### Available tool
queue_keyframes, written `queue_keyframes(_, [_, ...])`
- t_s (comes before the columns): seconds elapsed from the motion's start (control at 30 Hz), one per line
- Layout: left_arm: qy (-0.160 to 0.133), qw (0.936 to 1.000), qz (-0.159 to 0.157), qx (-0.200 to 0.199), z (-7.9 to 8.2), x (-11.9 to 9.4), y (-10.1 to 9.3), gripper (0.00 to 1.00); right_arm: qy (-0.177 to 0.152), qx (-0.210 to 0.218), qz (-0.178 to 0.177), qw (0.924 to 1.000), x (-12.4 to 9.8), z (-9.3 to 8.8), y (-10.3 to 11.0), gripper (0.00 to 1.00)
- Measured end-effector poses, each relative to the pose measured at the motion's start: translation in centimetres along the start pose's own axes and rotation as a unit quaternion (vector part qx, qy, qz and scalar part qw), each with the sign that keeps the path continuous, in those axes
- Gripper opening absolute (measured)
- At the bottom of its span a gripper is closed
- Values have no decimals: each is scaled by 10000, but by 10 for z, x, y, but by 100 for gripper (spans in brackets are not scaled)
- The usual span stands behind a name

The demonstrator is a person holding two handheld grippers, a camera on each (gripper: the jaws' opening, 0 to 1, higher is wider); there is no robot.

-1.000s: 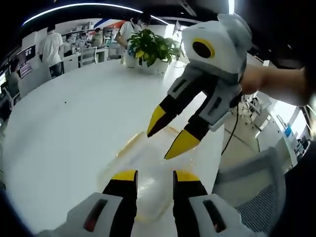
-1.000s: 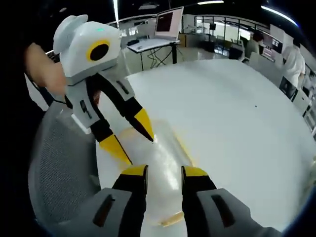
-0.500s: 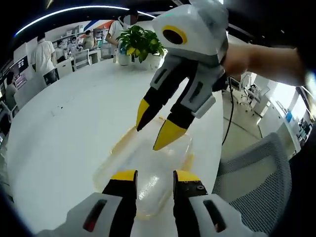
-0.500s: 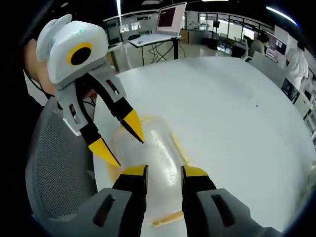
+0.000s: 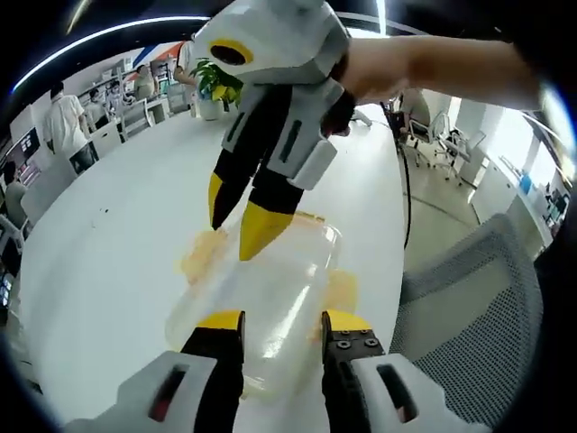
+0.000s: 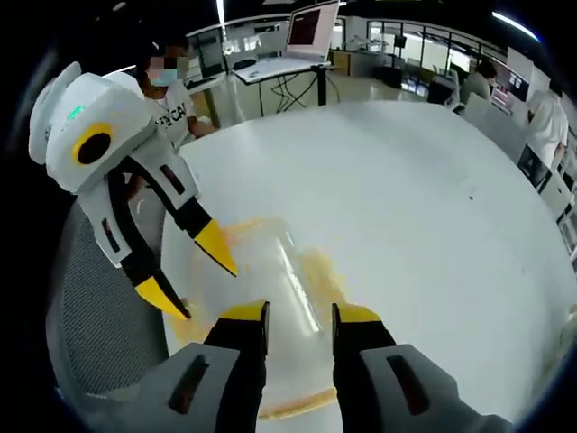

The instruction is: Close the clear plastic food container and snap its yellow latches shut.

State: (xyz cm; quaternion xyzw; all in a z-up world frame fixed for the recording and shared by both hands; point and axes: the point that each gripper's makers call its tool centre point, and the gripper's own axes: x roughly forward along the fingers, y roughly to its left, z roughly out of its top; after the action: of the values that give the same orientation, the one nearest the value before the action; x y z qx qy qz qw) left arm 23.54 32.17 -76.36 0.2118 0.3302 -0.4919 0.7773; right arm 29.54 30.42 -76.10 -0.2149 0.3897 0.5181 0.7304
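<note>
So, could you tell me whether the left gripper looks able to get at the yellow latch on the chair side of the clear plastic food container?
Probably yes. The left gripper hangs open over the clear plastic food container, and the yellow latch lies just beside its jaw with nothing between. The right gripper works the far end, out of the way.

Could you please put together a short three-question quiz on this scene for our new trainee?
1. True or false: the left gripper is clamped on the clear container.
2. What sort of surface does the container rest on?
3. What stands at the far end of the table: A) potted plant, B) kettle, C) lamp?

Key: 1. False, its fingers are spread above it. 2. A white table. 3. A.
</note>
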Motion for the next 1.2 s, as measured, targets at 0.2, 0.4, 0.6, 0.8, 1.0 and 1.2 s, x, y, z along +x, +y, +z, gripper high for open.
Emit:
queue_keyframes(0.2, [202, 9984, 50, 535, -3, 4, -2, 39, 129, 75, 377, 9992, 0, 3, -2, 30])
queue_keyframes(0.4, [254, 9970, 98, 721, -4, 7, -3, 40, 472, -94, 565, 9972, 3, -4, -4, 31])
queue_keyframes(0.6, [319, 9946, 159, 972, -3, 10, -2, 40, 634, -215, 819, 9944, 7, -3, 0, 30])
queue_keyframes(0.8, [398, 9905, 212, 1298, -3, 11, -2, 40, 833, -315, 966, 9913, 15, -2, -3, 31])
queue_keyframes(1.0, [412, 9880, 222, 1473, -1, 14, -2, 42, 1096, -392, 1223, 9856, 17, -4, 0, 27])
queue_keyframes(1.2, [378, 9853, 261, 1643, -3, 16, -3, 42, 1140, -353, 1359, 9835, 18, -6, 1, 27])
